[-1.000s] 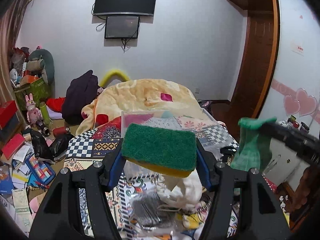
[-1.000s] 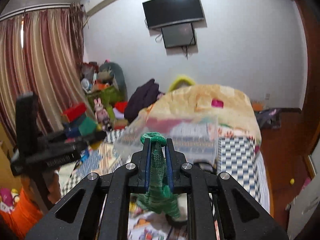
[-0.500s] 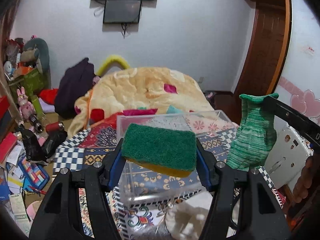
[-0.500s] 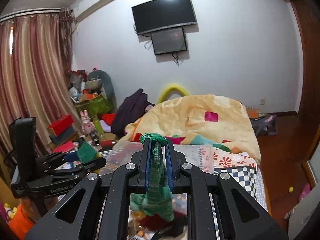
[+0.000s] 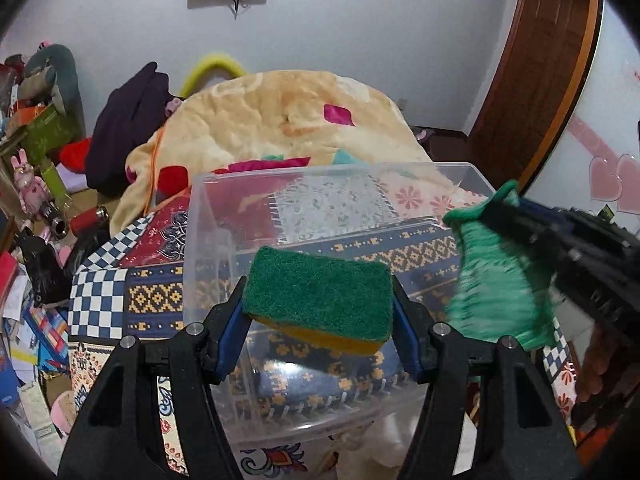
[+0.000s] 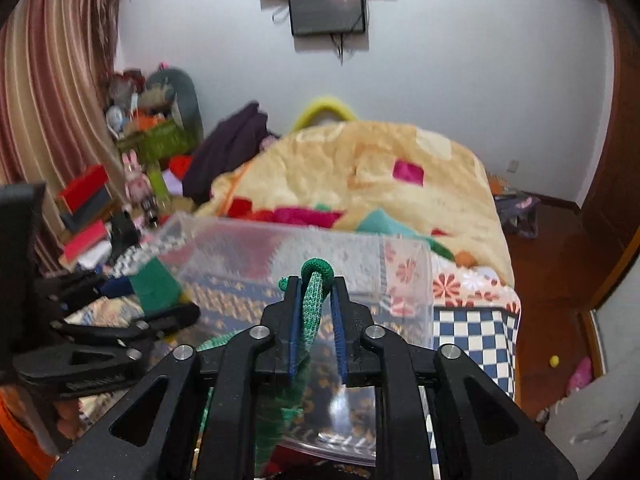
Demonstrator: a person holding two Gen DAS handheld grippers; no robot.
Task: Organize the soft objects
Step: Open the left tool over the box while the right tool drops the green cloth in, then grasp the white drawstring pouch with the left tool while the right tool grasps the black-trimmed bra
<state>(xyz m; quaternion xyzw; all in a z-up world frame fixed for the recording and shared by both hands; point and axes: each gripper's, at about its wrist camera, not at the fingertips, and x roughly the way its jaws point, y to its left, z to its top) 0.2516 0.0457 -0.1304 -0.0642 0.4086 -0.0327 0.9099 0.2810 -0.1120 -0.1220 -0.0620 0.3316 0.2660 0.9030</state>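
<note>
My left gripper [image 5: 319,312] is shut on a green and yellow sponge [image 5: 320,298] and holds it over the near part of a clear plastic bin [image 5: 208,216]. My right gripper [image 6: 316,300] is shut on a green knitted cloth [image 6: 314,300] that hangs down from the fingers, at the bin's [image 6: 404,280] near side. In the left wrist view the cloth [image 5: 496,292] hangs at the bin's right edge. In the right wrist view the left gripper [image 6: 132,304] with the sponge [image 6: 154,288] sits at the bin's left.
The bin stands on a bed with a patterned cover [image 5: 120,292]. A yellow blanket [image 5: 288,120] is piled behind it. Clutter of boxes and toys [image 5: 36,184] fills the floor at left. A wooden door [image 5: 532,68] is at right.
Both grippers have moved forward and down toward the bin, which now looms larger. The sponge and the cloth stay gripped.
</note>
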